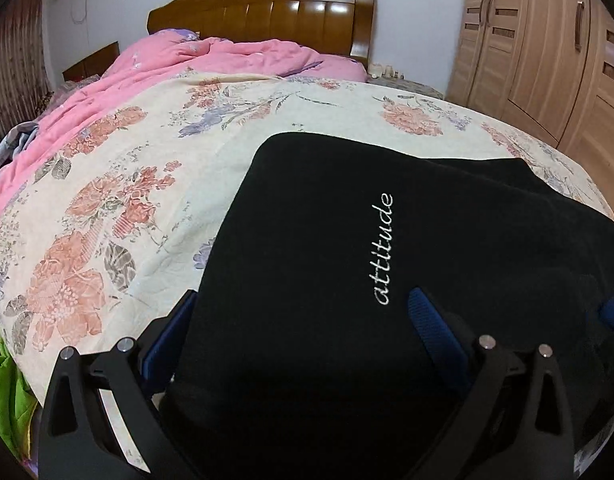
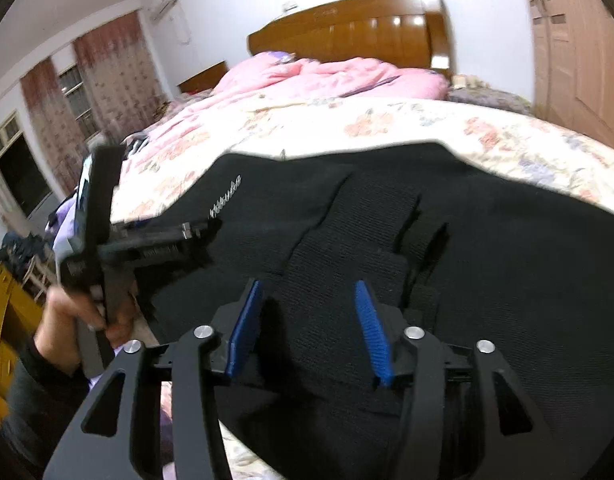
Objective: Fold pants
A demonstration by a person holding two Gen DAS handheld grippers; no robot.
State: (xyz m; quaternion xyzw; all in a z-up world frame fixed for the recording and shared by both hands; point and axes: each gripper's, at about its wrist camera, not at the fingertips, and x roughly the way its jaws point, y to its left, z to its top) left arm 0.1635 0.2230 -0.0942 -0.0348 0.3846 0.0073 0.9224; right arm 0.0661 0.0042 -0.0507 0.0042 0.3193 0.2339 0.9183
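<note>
Pants (image 1: pixel 347 280) lie folded on the bed (image 1: pixel 147 160); left gripper (image 1: pixel 299 328) jaws wide, right gripper (image 2: pixel 307 324) jaws partly open, fabric between unpressed. Next: smooth or fold again.

Counts on and around the bed

There was one pair of black pants (image 1: pixel 307 240), two grippers, left gripper (image 1: pixel 303 312) and right gripper (image 2: pixel 307 320), each with two blue pads, one pink quilt (image 1: pixel 211 60), one floral bedspread (image 1: pixel 139 168) and one wooden headboard (image 1: pixel 267 8).

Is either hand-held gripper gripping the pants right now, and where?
Neither visibly. The black pants lie between the open pads of both the left hand-held gripper and right hand-held gripper, near the closest edge.
</note>
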